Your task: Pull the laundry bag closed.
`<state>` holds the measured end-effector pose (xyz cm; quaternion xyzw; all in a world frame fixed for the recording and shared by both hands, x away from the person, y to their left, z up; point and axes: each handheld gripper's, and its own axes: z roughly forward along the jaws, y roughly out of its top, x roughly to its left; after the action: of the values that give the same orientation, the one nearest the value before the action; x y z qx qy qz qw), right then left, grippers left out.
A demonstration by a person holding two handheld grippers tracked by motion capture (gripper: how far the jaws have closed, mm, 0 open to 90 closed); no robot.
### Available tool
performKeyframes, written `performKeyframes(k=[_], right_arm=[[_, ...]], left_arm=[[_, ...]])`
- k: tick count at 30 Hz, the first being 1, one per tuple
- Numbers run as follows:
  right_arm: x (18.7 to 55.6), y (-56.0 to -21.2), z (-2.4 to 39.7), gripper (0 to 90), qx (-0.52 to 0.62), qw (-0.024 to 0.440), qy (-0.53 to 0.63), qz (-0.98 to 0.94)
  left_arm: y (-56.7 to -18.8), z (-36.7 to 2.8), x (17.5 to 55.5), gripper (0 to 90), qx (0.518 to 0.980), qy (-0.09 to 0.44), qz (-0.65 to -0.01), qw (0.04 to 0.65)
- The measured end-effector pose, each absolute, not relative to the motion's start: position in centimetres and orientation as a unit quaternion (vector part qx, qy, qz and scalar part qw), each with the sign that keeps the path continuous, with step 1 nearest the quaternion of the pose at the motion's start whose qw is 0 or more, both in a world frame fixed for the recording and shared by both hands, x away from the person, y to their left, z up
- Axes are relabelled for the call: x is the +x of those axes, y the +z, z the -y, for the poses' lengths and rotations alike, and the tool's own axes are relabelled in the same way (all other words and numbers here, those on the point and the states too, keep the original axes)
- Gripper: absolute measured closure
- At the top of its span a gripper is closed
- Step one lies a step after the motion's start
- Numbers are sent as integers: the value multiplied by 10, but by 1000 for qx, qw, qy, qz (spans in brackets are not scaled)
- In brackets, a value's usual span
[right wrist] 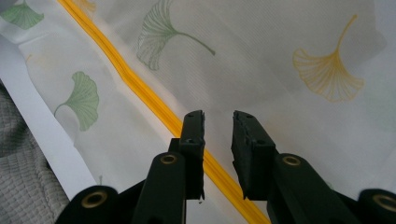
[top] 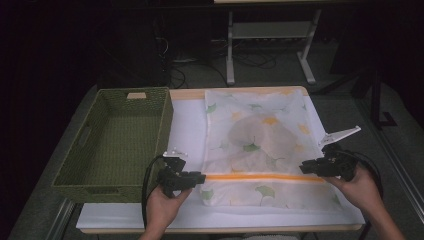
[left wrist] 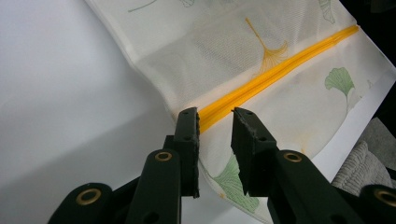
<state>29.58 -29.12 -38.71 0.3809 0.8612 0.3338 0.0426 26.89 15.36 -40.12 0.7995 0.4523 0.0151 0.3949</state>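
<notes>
High view: mesh laundry bag point(top: 257, 145) flat on surface, beside green basket point(top: 117, 140) | orange zipper point(top: 265, 177) closed | left gripper point(top: 199, 178), right gripper point(top: 303, 168): parted, empty, at zipper ends | basket unfilled; stowing apparently remains.

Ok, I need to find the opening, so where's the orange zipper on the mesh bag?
In the high view the orange zipper crosses the mesh bag near its front edge, between the left gripper and right gripper.
</notes>
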Motion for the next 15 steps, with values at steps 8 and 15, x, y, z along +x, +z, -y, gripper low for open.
performKeyframes(k=[8,15], right_arm=[[299,-382,278,717,370,43,339,-864],[301,-377,269,708,360,45,342,-867]], left_arm=[[-401,-153,269,696,798,15,-451,399],[-400,-152,269,686,798,14,-450,400]])
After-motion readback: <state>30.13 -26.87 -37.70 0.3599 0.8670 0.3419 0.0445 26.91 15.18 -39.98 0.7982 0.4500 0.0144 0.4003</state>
